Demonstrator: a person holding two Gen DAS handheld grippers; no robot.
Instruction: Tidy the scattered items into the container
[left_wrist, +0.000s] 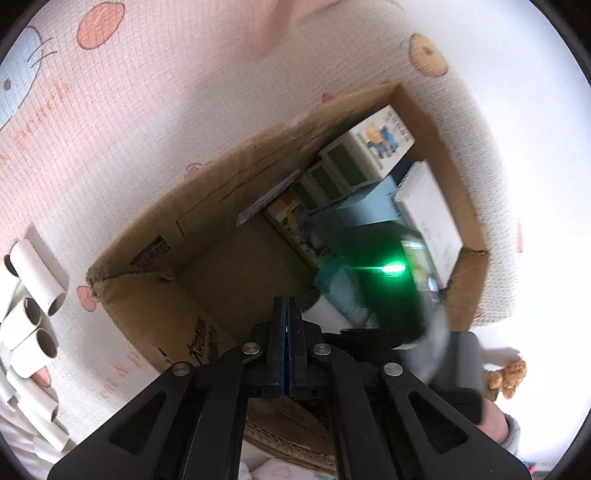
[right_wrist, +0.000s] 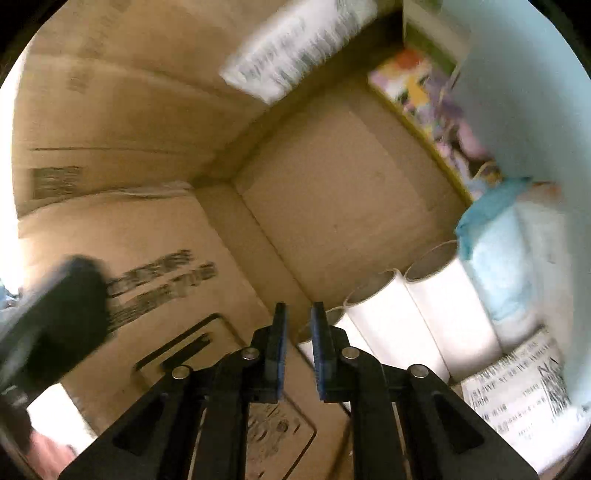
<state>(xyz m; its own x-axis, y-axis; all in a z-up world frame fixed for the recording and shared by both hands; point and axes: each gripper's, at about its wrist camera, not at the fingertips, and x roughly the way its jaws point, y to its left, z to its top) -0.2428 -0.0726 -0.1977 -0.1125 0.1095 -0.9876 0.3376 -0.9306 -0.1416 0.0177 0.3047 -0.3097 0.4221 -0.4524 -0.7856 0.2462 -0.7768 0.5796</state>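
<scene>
The jaws of the left gripper (left_wrist: 287, 314) are pressed flat together with nothing between them, and they are pointed straight down over the near edge of the cardboard box (left_wrist: 155, 225). The jaws of the right gripper (right_wrist: 298, 314) are seen with a narrow gap and nothing in it; they are taken as closed as far as they go, and they are aimed down into the cardboard box (right_wrist: 332, 192) from inside its walls.

Inside the cardboard box, white paper tubes (right_wrist: 402, 321) are laid side by side just right of the right gripper, their open ends turned toward the bare floor of the box. Further in, small packets and boxes (left_wrist: 369, 155) are stacked against the far wall, with a pale blue pack (right_wrist: 506, 266) beside the tubes.

Outside the cardboard box, on the patterned mat (left_wrist: 147, 110), a heap of loose white tubes (left_wrist: 33, 306) is seen well to the left of the box's near corner. Their long axes are mostly slanted across the mat, with open ends facing the box. This heap is judged to be the work remaining.

The left gripper is the nearer one to the heap, which lies to its left and beyond the box wall. A sideways move away from the box, and a parting of the jaws, would be called for before any tube could be taken across its width.
</scene>
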